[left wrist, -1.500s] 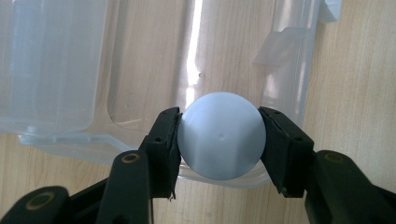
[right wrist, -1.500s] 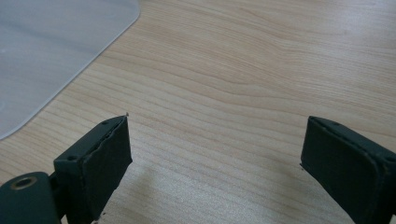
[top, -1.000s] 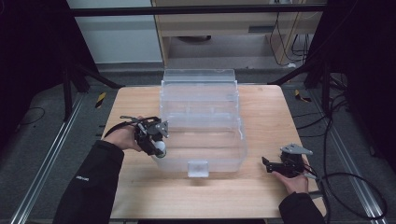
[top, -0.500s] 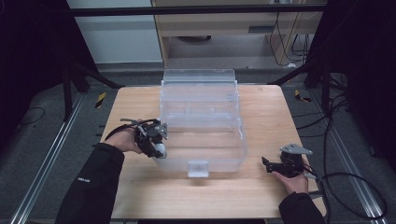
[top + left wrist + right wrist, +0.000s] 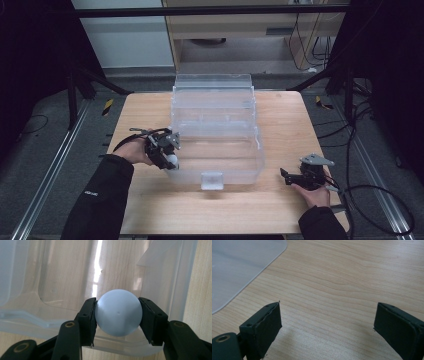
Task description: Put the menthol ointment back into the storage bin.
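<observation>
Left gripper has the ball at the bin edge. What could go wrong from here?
1. The pale blue ball is smooth and round, pinched between two flat fingers; it might squirt out if the grip eases.
2. The left gripper sits right at the clear bin's rim, so a release here may bounce the ball off the rim onto the table.
3. The right gripper is open and apart from the bin, so nothing steadies it against a bump.

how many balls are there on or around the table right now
1. A pale blue ball is clamped between the jaws of the left gripper, at the near left corner of the clear plastic box. Glare on the box walls could hide another inside.
</observation>
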Action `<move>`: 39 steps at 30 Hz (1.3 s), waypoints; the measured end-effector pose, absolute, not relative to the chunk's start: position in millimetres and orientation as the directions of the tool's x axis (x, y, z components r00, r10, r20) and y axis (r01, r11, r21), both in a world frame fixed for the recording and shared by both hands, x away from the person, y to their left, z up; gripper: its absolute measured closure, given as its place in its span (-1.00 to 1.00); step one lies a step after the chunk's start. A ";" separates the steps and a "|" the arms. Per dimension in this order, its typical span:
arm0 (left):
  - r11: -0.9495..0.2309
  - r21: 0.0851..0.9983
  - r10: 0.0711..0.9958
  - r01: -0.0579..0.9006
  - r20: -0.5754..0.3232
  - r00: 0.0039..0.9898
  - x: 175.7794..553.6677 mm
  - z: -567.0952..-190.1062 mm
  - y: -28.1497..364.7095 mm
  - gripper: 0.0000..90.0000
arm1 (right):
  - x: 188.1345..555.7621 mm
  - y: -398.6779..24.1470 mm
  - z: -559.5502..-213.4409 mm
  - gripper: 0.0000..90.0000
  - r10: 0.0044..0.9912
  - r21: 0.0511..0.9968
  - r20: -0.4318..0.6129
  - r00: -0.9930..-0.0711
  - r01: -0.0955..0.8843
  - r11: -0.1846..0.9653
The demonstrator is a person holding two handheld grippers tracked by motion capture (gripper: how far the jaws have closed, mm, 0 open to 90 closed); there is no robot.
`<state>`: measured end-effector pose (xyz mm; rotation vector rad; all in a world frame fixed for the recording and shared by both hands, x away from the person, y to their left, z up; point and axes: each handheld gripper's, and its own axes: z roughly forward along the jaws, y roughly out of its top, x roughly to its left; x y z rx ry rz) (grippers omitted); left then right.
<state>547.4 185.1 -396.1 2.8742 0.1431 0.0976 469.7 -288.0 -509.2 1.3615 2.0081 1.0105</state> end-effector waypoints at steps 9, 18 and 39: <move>-0.959 0.266 0.112 0.099 0.031 0.993 548.5 -399.0 186.3 0.11 | 469.4 -287.5 -508.7 -0.83 0.930 0.802 0.006 -0.368 0.558 0.215; -0.958 0.269 0.115 0.102 0.036 0.993 548.6 -399.0 186.3 0.10 | 469.8 -287.6 -509.2 -0.84 0.929 0.803 -0.004 -0.371 0.553 0.224; -0.932 0.344 0.146 0.113 0.071 0.987 541.2 -382.6 193.4 0.07 | 469.7 -287.0 -509.3 -0.84 0.930 0.800 -0.007 -0.366 0.556 0.225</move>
